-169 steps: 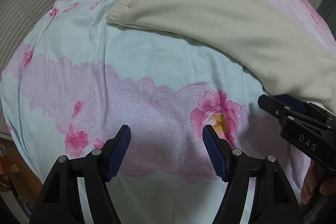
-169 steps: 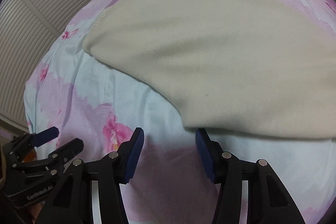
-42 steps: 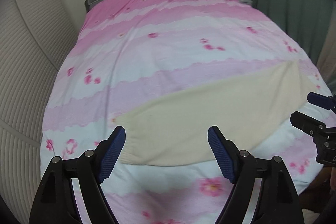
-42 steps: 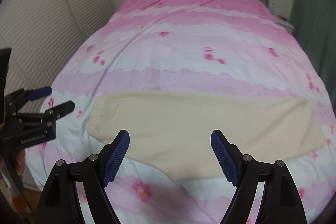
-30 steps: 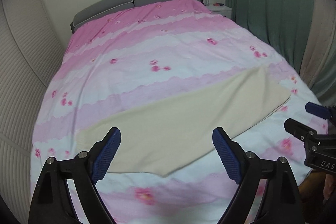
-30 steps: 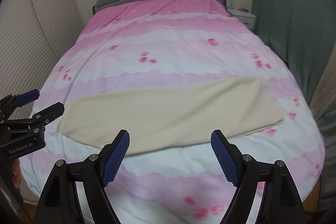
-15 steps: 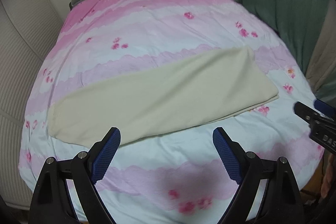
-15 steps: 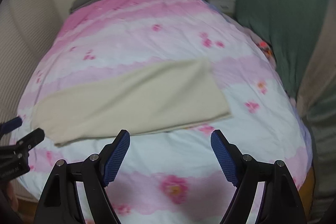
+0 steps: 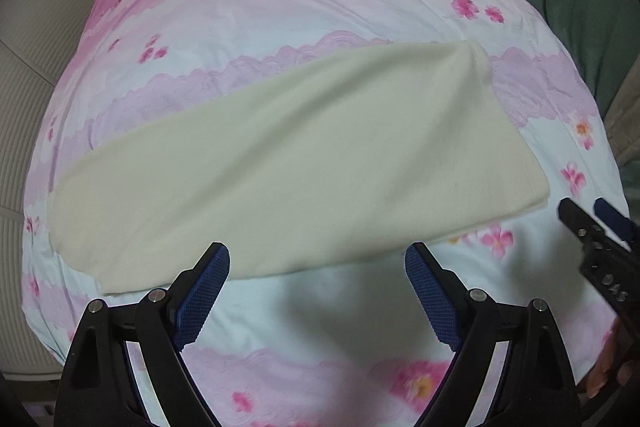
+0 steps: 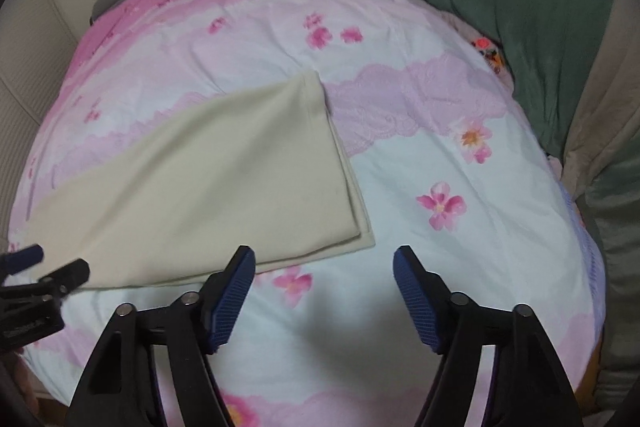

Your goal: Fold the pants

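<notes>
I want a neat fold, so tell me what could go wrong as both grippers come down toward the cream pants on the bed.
1. The pants lie on a soft floral duvet; a pinch may catch duvet fabric too.
2. At the right end, two layers sit staggered; the right gripper, empty with jaws closing, might grab only one.
3. The left gripper is open over the near edge mid-length, so lifting there could skew the fold.

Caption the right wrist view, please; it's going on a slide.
Right tool, jaws closing on nothing, above the hem corner of cream pants lying flat on a floral bedspread.
</notes>
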`<state>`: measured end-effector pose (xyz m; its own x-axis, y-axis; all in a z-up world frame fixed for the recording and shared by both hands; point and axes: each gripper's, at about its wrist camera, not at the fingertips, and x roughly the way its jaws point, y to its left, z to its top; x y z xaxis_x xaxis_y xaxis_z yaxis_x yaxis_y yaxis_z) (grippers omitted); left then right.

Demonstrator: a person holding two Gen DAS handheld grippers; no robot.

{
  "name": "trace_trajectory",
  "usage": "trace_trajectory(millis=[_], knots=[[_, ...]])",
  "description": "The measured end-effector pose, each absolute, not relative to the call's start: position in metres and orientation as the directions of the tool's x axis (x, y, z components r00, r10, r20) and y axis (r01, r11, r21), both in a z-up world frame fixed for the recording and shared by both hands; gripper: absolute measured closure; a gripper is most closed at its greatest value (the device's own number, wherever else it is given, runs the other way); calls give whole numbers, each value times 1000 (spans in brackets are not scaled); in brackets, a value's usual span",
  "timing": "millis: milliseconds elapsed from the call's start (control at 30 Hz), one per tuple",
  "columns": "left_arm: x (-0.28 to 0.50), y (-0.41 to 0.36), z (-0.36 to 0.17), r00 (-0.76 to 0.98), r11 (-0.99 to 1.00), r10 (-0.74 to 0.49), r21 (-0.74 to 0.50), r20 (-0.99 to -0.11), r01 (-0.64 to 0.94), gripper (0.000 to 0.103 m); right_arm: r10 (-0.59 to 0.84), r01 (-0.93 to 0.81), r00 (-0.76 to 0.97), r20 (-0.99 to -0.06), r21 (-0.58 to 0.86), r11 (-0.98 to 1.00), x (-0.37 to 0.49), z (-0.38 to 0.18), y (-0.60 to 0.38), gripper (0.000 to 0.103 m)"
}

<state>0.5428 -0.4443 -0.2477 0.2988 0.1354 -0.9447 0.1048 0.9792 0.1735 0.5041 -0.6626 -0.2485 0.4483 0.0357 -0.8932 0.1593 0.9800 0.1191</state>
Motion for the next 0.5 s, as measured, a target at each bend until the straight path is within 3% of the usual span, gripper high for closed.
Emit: trace_trajectory(millis=[200, 367, 433, 500], knots=[[553, -465, -276, 253, 974, 148, 185, -956, 129, 13, 51, 150, 409, -911, 123, 981, 540, -298, -675, 54], [549, -473, -288, 242, 967, 155, 197, -958, 160, 13, 56, 146, 375, -925, 118, 982, 558, -325, -679, 56], [549, -475, -289, 239, 968, 152, 194, -959, 162, 13, 72, 142, 365, -928, 132, 981, 561, -330, -680, 79], [550, -475, -288, 237, 968, 149, 190, -960, 163, 13, 67, 112, 367, -928, 116, 987, 560, -330, -678, 93]])
